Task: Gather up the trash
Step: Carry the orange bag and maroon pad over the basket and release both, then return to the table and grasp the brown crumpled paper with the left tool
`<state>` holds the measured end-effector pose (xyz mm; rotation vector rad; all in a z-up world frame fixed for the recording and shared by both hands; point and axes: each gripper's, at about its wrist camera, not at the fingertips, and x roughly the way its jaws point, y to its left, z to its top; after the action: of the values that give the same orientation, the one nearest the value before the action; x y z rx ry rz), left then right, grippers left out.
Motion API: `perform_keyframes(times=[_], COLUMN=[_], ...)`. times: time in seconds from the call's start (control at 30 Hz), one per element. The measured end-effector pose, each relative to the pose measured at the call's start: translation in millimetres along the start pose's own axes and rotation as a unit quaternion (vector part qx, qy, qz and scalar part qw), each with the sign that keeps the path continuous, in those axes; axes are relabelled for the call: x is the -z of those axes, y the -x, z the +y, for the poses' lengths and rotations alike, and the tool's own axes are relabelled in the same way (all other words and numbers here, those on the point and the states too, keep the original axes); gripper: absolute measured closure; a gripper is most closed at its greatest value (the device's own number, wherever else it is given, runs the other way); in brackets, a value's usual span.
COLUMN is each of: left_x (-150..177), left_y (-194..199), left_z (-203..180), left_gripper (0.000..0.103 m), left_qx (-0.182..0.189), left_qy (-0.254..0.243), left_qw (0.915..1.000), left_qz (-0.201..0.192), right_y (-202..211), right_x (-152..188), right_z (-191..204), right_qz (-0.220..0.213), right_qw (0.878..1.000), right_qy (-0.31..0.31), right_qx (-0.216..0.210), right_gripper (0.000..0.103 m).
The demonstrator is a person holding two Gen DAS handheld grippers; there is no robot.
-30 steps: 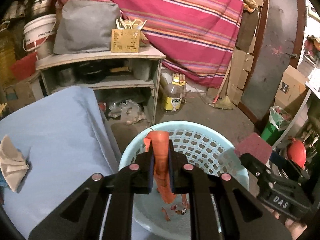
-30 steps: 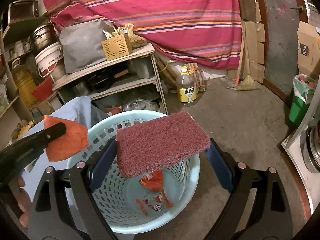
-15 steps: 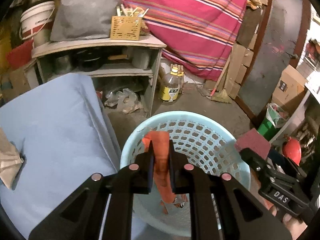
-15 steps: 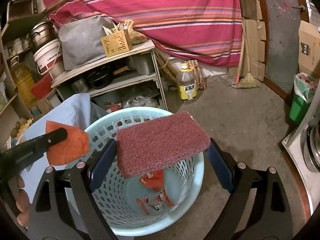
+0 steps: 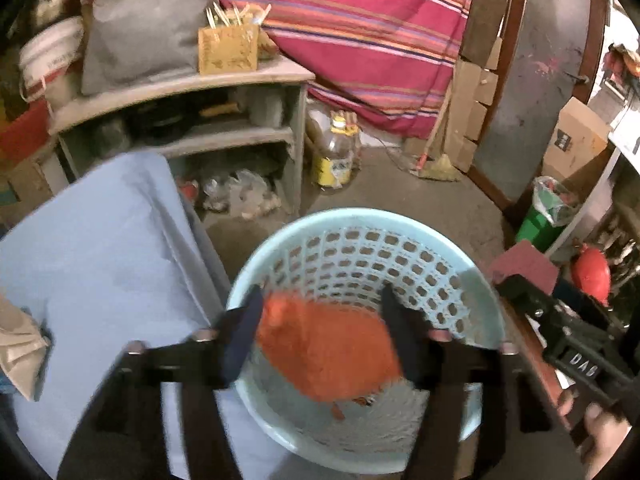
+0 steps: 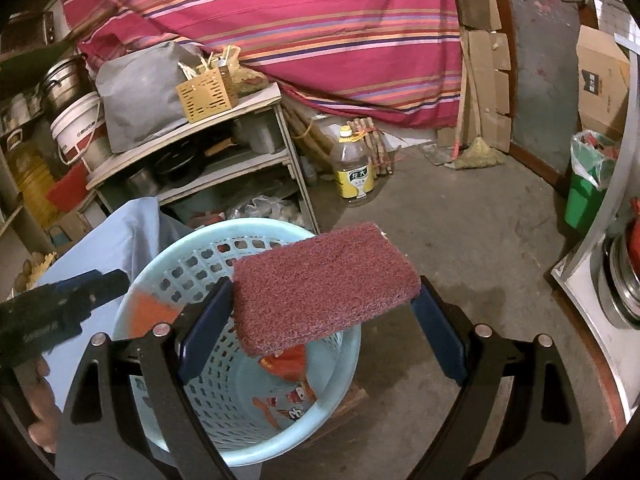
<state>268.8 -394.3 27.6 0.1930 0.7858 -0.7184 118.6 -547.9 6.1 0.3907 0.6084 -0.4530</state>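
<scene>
A light blue perforated basket (image 5: 400, 240) stands on the floor beside the blue-covered table (image 5: 100, 248). My left gripper (image 5: 324, 340) is open above the basket, and the orange pad (image 5: 328, 356) is blurred between its spread jaws, loose over the basket's inside. My right gripper (image 6: 322, 300) is shut on a maroon scouring pad (image 6: 324, 284), held flat over the basket's (image 6: 256, 228) right rim. Red snack wrappers (image 6: 288, 364) lie at the basket's bottom. The orange pad (image 6: 150, 314) also shows in the right wrist view, beside the left gripper (image 6: 92, 292).
A crumpled tan paper (image 5: 20, 348) lies on the table's left edge. A grey shelf unit (image 5: 192, 120) with a wooden holder stands behind. An oil bottle (image 6: 354, 172), a broom (image 6: 476, 156) and a green bin (image 6: 588, 184) stand on the concrete floor.
My left gripper has opened and let go of the orange pad, which now drops over the basket. My right gripper still holds the maroon pad in about the same place.
</scene>
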Motion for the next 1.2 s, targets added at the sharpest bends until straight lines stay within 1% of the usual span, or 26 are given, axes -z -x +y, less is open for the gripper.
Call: perform_keyframes(times=[0.1, 0.2, 0.3, 0.33, 0.5, 0.57, 0.63, 0.67, 0.73, 0.8, 0.83, 0.9, 0.93, 1.0, 1.03, 1.1, 1.17, 1.2], left_x=[0.9, -1.0, -2.1, -1.9, 8.0, 15.6, 23.2, 28.9, 36.4, 47.2, 53.0, 67.5, 73.5, 88.3, 94.1, 106.3, 118.6, 123.5], left_y=[-2.2, 3.6, 18.4, 23.2, 55.9, 68.8, 79.0, 85.2, 92.6, 101.3, 105.6, 118.5, 124.4, 140.6, 146.7, 157.8, 166.2, 169.0], left_z=[-0.6, 5.0, 14.6, 17.3, 34.3, 45.9, 57.7, 65.6, 75.7, 87.0, 91.5, 103.0, 108.3, 123.5, 130.5, 149.1, 172.4, 181.4], left_gripper=[0.039, 0.026, 0.021, 0.02, 0.018, 0.018, 0.018, 0.018, 0.018, 0.018, 0.016, 0.007, 0.005, 0.004, 0.004, 0.004, 0.004, 0.005], left_qx=[-0.001, 0.0, -0.002, -0.006, -0.051, -0.059, -0.063, -0.071, -0.077, -0.082, -0.089, -0.121, -0.135, -0.175, -0.187, -0.196, -0.203, -0.2], left_qy=[-0.006, 0.003, 0.009, 0.008, -0.003, 0.007, 0.022, 0.03, 0.032, 0.026, 0.023, 0.016, 0.017, 0.02, 0.022, 0.039, 0.066, 0.077], left_qw=[0.9999, 1.0, 0.9999, 0.9998, 0.997, 0.9957, 0.9945, 0.9934, 0.9931, 0.9937, 0.9934, 0.9901, 0.9878, 0.9801, 0.9775, 0.9751, 0.9731, 0.9732], left_qz=[0.013, 0.006, -0.012, -0.018, -0.059, -0.071, -0.08, -0.084, -0.082, -0.071, -0.068, -0.068, -0.075, -0.091, -0.095, -0.096, -0.087, -0.084], right_y=[0.8, 0.2, 0.0, -0.5, -5.7, -8.4, -10.1, -10.3, -10.0, -7.7, -5.5, -1.2, 1.2, 4.1, 4.6, 5.7, 7.7, 8.3], right_x=[0.6, -0.5, -1.9, -2.1, -2.7, -2.8, -2.1, -2.8, -3.9, -4.5, -4.9, -4.7, -4.2, -3.1, -2.0, 2.8, 10.0, 13.7], right_z=[-1.4, 1.6, 9.1, 12.3, 36.7, 49.4, 63.5, 69.0, 75.5, 80.3, 83.8, 92.0, 98.5, 113.6, 123.2, 141.9, 163.0, 175.9], right_qz=[0.0, 0.001, 0.0, 0.0, 0.002, 0.004, 0.002, -0.001, -0.005, -0.009, -0.013, -0.021, -0.028, -0.035, -0.036, -0.037, -0.039, -0.039], right_qw=[1.0, 1.0, 1.0, 1.0, 0.999, 0.999, 0.998, 0.998, 0.998, 0.998, 0.998, 0.998, 0.998, 0.998, 0.998, 0.997, 0.995, 0.994], right_qy=[0.002, 0.008, 0.017, 0.02, 0.036, 0.047, 0.061, 0.064, 0.064, 0.059, 0.057, 0.054, 0.051, 0.048, 0.051, 0.063, 0.085, 0.1], right_qx=[0.0, -0.004, -0.007, -0.009, -0.023, -0.028, -0.03, -0.028, -0.029, -0.027, -0.024, -0.018, -0.013, 0.002, 0.002, -0.008, -0.026, -0.037], right_gripper=[0.015, 0.015, 0.015, 0.015, 0.015, 0.015, 0.011, 0.009, 0.007, 0.005, 0.005, 0.005, 0.005, 0.004, 0.004, 0.004, 0.004, 0.004])
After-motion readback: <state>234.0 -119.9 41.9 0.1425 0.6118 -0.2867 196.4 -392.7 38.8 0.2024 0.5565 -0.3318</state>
